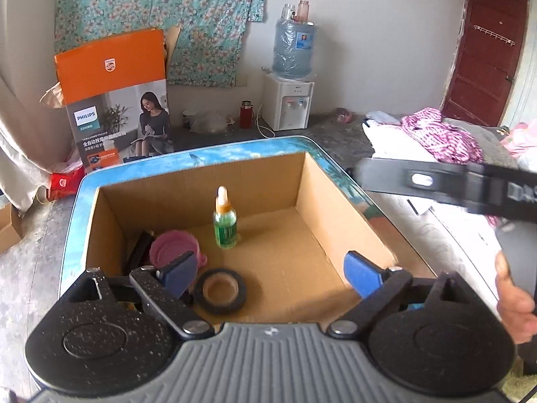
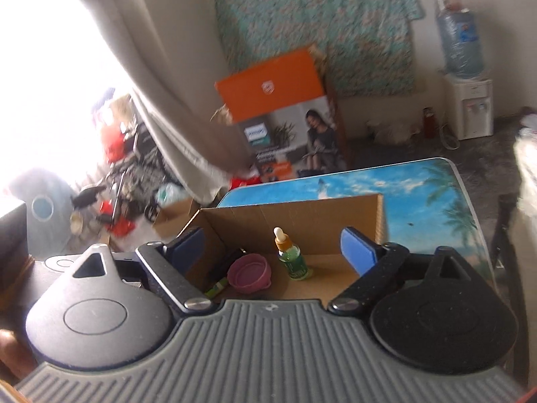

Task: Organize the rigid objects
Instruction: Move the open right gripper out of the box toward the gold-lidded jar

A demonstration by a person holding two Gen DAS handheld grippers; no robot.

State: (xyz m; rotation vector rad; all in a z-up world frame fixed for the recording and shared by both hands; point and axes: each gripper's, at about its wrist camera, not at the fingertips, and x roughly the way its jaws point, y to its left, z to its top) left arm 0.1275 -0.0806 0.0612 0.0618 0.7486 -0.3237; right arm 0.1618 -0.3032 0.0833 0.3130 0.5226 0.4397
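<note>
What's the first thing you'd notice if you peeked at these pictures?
A green dropper bottle stands upright in the middle of an open cardboard box. A pink cup and a roll of black tape lie near it. Behind the box stands an orange Philips carton.

"PHILIPS" in white letters on a teal panel of the tall orange-and-grey cardboard appliance box [image 1: 117, 107] standing on the floor, white Philips shield emblem on its orange top, Chinese lines below too small to read, other labels illegible
</note>
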